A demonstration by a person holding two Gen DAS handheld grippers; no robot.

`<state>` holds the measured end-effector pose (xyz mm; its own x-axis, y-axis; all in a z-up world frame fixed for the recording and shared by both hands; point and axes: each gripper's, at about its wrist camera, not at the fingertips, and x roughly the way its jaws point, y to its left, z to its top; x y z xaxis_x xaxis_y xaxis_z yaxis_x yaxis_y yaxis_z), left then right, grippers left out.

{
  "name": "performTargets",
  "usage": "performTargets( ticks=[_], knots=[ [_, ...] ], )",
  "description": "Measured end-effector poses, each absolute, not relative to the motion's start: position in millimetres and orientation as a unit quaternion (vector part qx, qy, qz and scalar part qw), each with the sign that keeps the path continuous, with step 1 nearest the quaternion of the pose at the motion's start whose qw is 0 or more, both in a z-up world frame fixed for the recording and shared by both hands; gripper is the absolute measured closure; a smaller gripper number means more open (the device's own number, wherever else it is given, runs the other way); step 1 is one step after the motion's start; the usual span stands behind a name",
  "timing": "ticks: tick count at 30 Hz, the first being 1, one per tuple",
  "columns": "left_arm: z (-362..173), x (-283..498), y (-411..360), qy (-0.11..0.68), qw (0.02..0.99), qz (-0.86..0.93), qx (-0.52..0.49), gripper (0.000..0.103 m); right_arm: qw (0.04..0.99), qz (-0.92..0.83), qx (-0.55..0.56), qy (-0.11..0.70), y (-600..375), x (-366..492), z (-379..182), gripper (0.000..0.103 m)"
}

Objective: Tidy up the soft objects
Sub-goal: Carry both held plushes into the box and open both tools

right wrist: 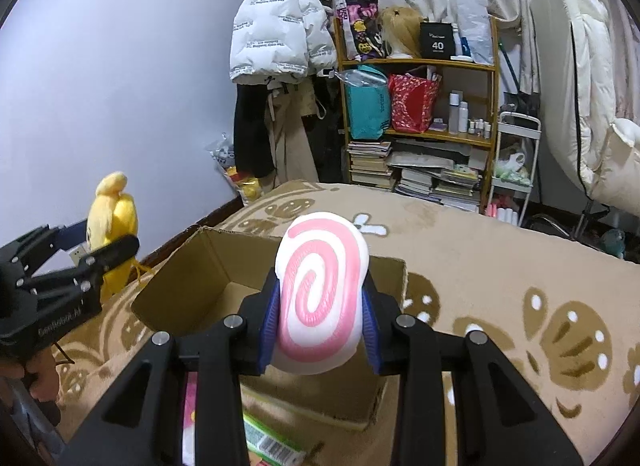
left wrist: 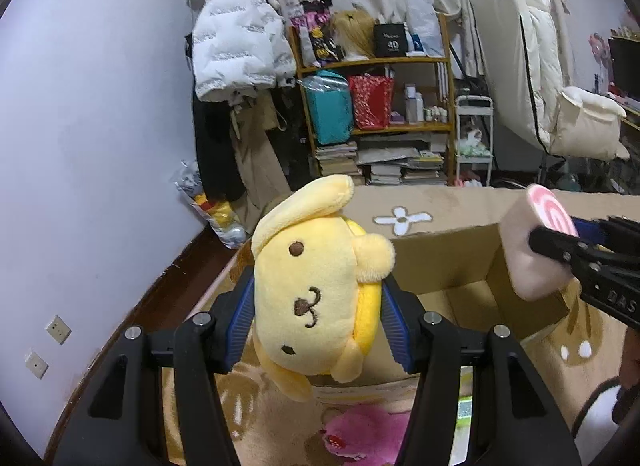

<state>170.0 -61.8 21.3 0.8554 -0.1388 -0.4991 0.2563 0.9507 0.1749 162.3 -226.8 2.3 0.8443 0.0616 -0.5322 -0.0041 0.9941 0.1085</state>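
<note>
Yellow dog plush [left wrist: 312,298] – flat square face, brown stitched eyes and nose, floppy ears, turned sideways, off the blanket, squeezed between my left pads. Pink-and-white swirl plush [right wrist: 320,298] – roll-shaped, spiral face toward my right camera, upright, pinched at its sides, hanging over the open cardboard box [right wrist: 208,266]. Box sits on the tan blanket, flaps up. Magenta plush [left wrist: 364,438] lies on the blanket below the yellow one.

Both grippers' fingers [left wrist: 390,318] [right wrist: 372,330] clamped, angled downward
</note>
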Motion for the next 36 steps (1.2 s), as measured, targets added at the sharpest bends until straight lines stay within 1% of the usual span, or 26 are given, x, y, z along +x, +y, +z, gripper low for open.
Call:
performTargets(
  ticks=[13,25,33,35,36],
  knots=[
    [-9.4,181.6,-77.4,0.306,0.932,-0.157,0.112,0.046,0.950,0.035,0.060,0.303,-225.3,174.2,-22.3,0.064],
    [-30.2,199.4,-89.1,0.330,0.921,-0.167,0.118,0.045,0.942,0.042,0.059,0.328,-221.2,176.2,-37.1,0.061],
    [-36.4,206.9,-88.8,0.342,0.919,-0.163,0.106,0.037,0.937,0.045,0.061,0.340,-220.5,176.6,-43.6,0.056],
    [-37.8,208.0,-90.2,0.347,0.918,-0.163,0.106,0.026,0.937,0.045,0.065,0.339,-221.8,176.2,-42.9,0.055],
    [-38.3,207.8,-90.3,0.348,0.917,-0.163,0.107,0.024,0.937,0.045,0.067,0.339,-222.8,176.4,-42.7,0.055]
  ],
)
